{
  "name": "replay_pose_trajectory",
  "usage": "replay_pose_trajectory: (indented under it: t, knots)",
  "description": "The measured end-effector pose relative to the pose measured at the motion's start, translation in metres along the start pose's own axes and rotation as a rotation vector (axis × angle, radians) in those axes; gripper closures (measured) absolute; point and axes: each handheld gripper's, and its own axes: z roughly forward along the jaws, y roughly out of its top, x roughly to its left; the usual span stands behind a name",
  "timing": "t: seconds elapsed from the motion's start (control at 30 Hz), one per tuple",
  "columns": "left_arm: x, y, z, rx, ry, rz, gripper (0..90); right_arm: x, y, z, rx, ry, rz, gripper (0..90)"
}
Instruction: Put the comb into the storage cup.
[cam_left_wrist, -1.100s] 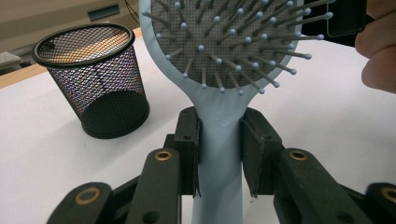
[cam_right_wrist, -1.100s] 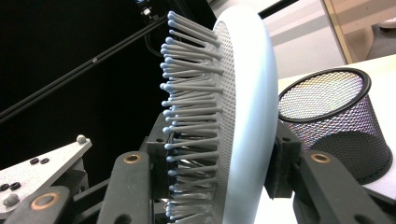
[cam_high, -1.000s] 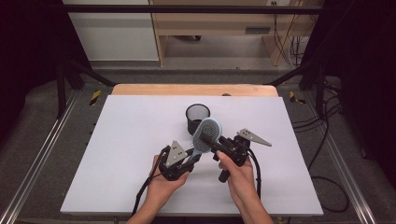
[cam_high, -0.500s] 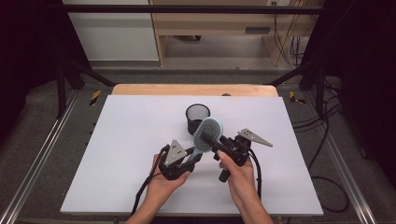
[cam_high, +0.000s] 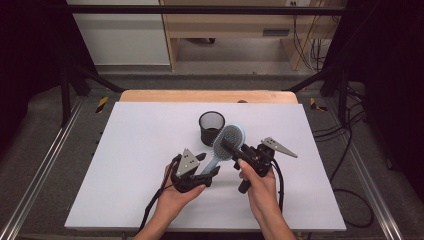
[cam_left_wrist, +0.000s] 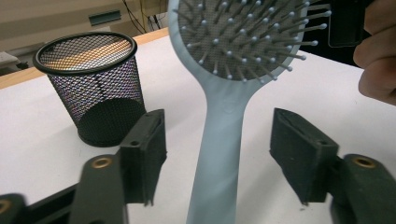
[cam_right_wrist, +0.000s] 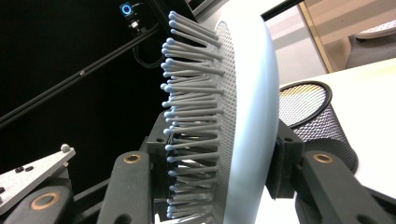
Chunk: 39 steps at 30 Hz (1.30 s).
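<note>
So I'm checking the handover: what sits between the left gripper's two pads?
In the left gripper view, the hairbrush handle stands between the left gripper's pads, which have just been opening, with a gap either side.

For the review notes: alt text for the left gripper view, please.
A pale blue hairbrush stands between the left claw's open jaws, which have just been opening and don't touch its handle. A black mesh cup stands behind on the white table.

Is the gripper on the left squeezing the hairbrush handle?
No, in the left gripper view the left gripper has its jaws standing apart on either side of the hairbrush handle, with a gap on both sides.
</note>
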Motion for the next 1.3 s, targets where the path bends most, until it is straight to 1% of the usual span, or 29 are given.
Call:
replay_pose_trajectory:
  t: [0.1,0.13,0.17,0.2,0.23,0.27,0.3,0.33,0.37,0.43,0.5,0.53,0.57,0.6,0.63,0.67,0.7,0.77,0.8,0.83,0.87,0.93,0.97,1.0,1.03,1.07,1.13,1.27,1.3]
  knots:
    - [0.004,-0.001,-0.001,0.007,0.006,-0.012,22.3,-0.002,0.001,-0.001,-0.010,-0.005,0.001,53.9]
    - [0.006,-0.001,-0.002,0.009,0.008,-0.019,22.3,-0.003,0.002,-0.002,-0.014,-0.009,0.003,53.8]
    - [0.011,0.000,-0.006,-0.002,0.013,-0.032,19.4,-0.004,0.002,-0.003,-0.020,-0.014,-0.002,53.7]
    - [0.011,0.000,-0.006,-0.002,0.013,-0.032,17.9,-0.004,0.003,-0.003,-0.022,-0.018,-0.002,53.7]
    - [0.017,0.002,-0.011,-0.017,0.017,-0.048,15.9,-0.005,0.003,-0.004,-0.027,-0.023,-0.006,53.7]
    - [0.017,0.002,-0.011,-0.017,0.017,-0.048,14.5,-0.005,0.003,-0.004,-0.027,-0.023,-0.006,53.7]
    - [0.021,0.003,-0.013,-0.024,0.018,-0.055,14.5,-0.005,0.003,-0.004,-0.030,-0.027,-0.005,53.6]
    - [0.027,0.004,-0.019,-0.042,0.020,-0.060,12.8,-0.007,0.003,-0.005,-0.036,-0.037,-0.008,53.6]
    - [0.027,0.004,-0.019,-0.042,0.020,-0.060,12.1,-0.008,0.004,-0.005,-0.038,-0.041,-0.006,53.5]
    - [0.036,0.002,-0.028,-0.052,0.017,-0.053,9.2,-0.009,0.005,-0.006,-0.049,-0.045,-0.004,53.4]
    - [0.041,-0.004,-0.037,-0.057,0.020,-0.029,7.1,-0.011,0.006,-0.005,-0.053,-0.049,-0.002,53.3]
    - [0.041,-0.004,-0.037,-0.057,0.020,-0.029,6.7,-0.011,0.006,-0.005,-0.053,-0.049,-0.002,53.3]
    - [0.045,-0.008,-0.042,-0.060,0.023,-0.028,6.5,-0.013,0.007,-0.004,-0.055,-0.057,-0.006,53.3]
    - [0.053,-0.017,-0.052,-0.056,0.036,-0.030,5.8,-0.014,0.008,-0.003,-0.056,-0.061,-0.003,53.2]
    - [0.053,-0.017,-0.052,-0.056,0.036,-0.030,5.5,-0.014,0.009,-0.001,-0.057,-0.062,0.004,53.2]
    - [0.057,-0.021,-0.058,-0.055,0.045,-0.030,5.5,-0.016,0.010,0.000,-0.060,-0.064,0.004,53.2]
    - [0.068,-0.028,-0.069,-0.064,0.067,-0.042,5.4,-0.016,0.011,0.002,-0.064,-0.067,0.007,53.1]
    - [0.079,-0.036,-0.081,-0.102,0.088,-0.089,5.3,-0.017,0.012,0.005,-0.068,-0.074,0.012,53.1]
    - [0.079,-0.036,-0.081,-0.102,0.088,-0.089,5.3,-0.017,0.012,0.005,-0.068,-0.074,0.012,53.1]
    - [0.089,-0.040,-0.090,-0.134,0.115,-0.127,5.3,-0.017,0.015,0.008,-0.073,-0.081,0.010,53.0]
    - [0.089,-0.040,-0.090,-0.134,0.115,-0.127,5.3,-0.017,0.015,0.008,-0.073,-0.081,0.010,53.0]
    - [0.098,-0.043,-0.096,-0.161,0.140,-0.133,5.2,-0.017,0.018,0.011,-0.078,-0.084,0.018,52.9]
    - [0.102,-0.045,-0.099,-0.174,0.155,-0.146,5.1,-0.016,0.021,0.013,-0.080,-0.086,0.020,52.9]
    - [0.106,-0.047,-0.101,-0.184,0.168,-0.165,5.1,-0.016,0.021,0.013,-0.080,-0.086,0.020,52.8]
    - [0.111,-0.049,-0.103,-0.207,0.168,-0.209,5.1,-0.015,0.024,0.015,-0.079,-0.090,0.013,52.8]
    - [0.111,-0.049,-0.103,-0.207,0.168,-0.209,5.1,-0.015,0.024,0.015,-0.079,-0.090,0.013,52.8]
    - [0.114,-0.052,-0.104,-0.213,0.194,-0.229,5.1,-0.013,0.029,0.018,-0.075,-0.095,0.003,52.7]
    - [0.116,-0.055,-0.104,-0.206,0.199,-0.232,5.1,-0.011,0.032,0.022,-0.071,-0.098,-0.006,52.7]
    - [0.116,-0.056,-0.103,-0.205,0.201,-0.234,5.1,-0.009,0.034,0.024,-0.070,-0.099,-0.018,52.6]
